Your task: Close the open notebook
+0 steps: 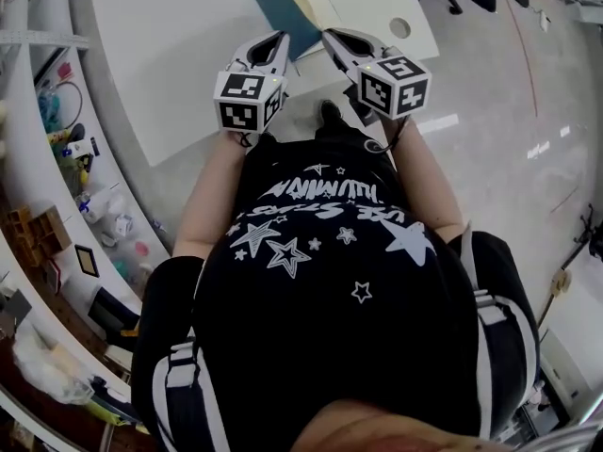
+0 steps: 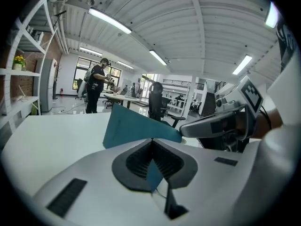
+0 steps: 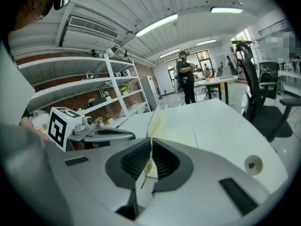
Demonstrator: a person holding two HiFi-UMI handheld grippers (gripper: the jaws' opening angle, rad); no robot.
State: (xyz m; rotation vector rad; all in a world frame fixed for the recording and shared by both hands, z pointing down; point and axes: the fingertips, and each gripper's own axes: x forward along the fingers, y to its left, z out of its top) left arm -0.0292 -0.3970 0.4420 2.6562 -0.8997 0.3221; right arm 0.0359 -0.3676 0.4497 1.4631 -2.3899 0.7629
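Left gripper (image 2: 151,147) clamped on cover (image 2: 134,128), right gripper (image 3: 150,147) clamped on pages (image 3: 176,126): notebook (image 1: 283,12) apparently mid-fold, halves next need bringing together.

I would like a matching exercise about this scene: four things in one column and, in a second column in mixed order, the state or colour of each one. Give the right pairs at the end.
Column one:
1. left gripper
2. right gripper
3. table
4. cable hole

Column two:
A. white, wide and flat
B. jaws shut on the teal cover
C. small and round, set in the tabletop
D. jaws shut on the cream pages

Pairs: 1-B, 2-D, 3-A, 4-C
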